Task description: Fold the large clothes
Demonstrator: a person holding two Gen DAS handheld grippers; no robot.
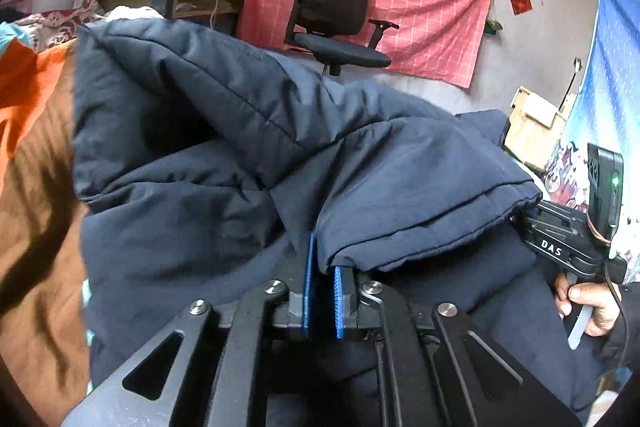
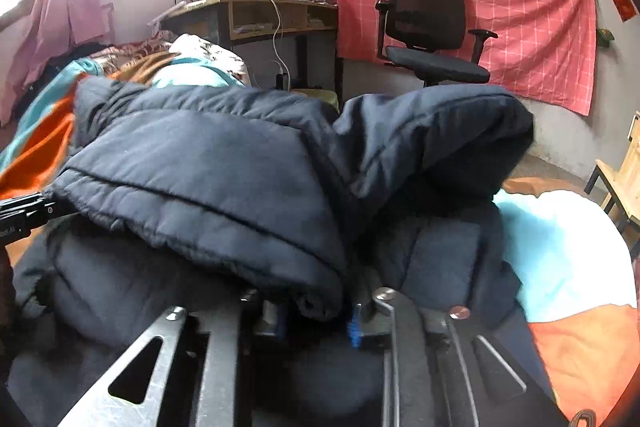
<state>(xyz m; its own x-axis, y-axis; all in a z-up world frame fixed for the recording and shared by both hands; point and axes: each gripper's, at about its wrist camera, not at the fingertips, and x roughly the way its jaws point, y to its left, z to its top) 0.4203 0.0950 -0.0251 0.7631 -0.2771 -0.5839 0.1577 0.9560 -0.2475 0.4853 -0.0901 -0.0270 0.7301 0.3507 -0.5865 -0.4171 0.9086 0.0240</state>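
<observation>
Navy puffer jacket [image 1: 248, 131] lies bunched on the bed's orange and teal blanket [image 2: 580, 339], in front of the office chair [image 1: 336, 19]. We see the left tongs [image 1: 322, 291] nipping its hem fold, blue pads nearly closed. Right tongs [image 2: 316, 319] clamp another hem fold, pads mostly buried in fabric. A hand [image 1: 588, 303] grips the right handle.

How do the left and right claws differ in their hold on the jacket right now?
Left claw: both blue pads show, nearly shut, pinching a thin edge of the jacket. Right claw: its pads are mostly buried under a thick padded roll of the hem, only a bit of blue visible. Shared: both grip the same dark blue jacket, lifted over the bed.
</observation>
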